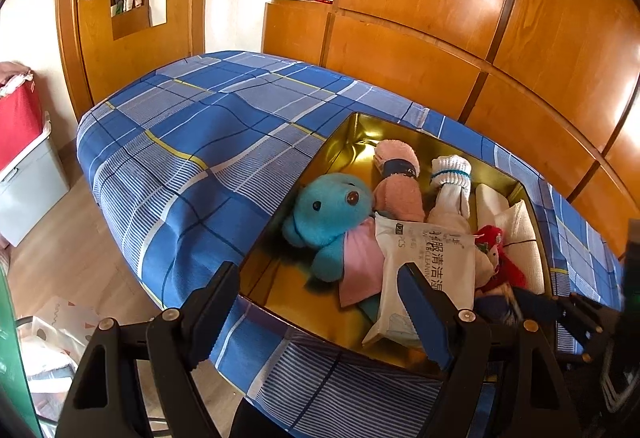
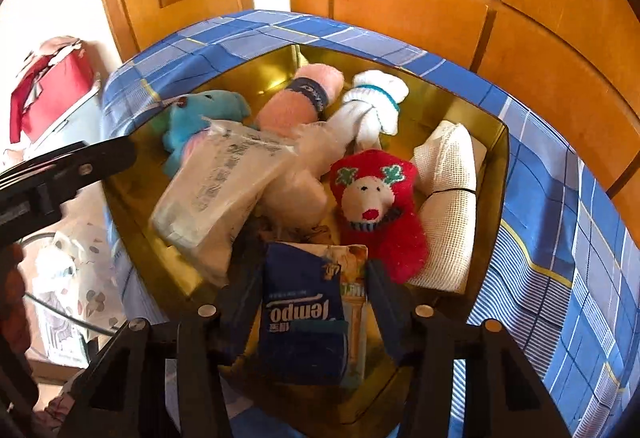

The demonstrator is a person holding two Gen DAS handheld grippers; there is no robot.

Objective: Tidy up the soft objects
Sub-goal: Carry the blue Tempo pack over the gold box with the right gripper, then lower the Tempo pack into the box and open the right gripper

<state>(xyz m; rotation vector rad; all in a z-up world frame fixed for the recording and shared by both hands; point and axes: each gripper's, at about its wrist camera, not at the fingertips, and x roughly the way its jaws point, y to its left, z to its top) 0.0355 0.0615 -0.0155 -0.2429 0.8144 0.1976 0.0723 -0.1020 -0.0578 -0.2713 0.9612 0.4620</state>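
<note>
A gold tin box [image 1: 352, 138] sits on the blue plaid cover. In it lie a blue plush toy [image 1: 328, 210], a pink towel roll [image 1: 398, 182], a white sock bundle [image 1: 450, 178], a white wipes pack [image 1: 428, 250], a red reindeer sock [image 2: 376, 198] and a white cloth roll [image 2: 448, 198]. My right gripper [image 2: 310, 262] is shut on a dark blue Tempo tissue pack [image 2: 300, 318], held low over the box's near end. My left gripper [image 1: 316, 270] hangs open over the box's near left rim, with nothing gripped.
The plaid cover [image 1: 192, 142] stretches away to the left of the box. Wooden cabinet panels [image 1: 440, 38] stand close behind. On the floor at the left are a grey bin [image 1: 32, 190] and plastic bags [image 1: 52, 338].
</note>
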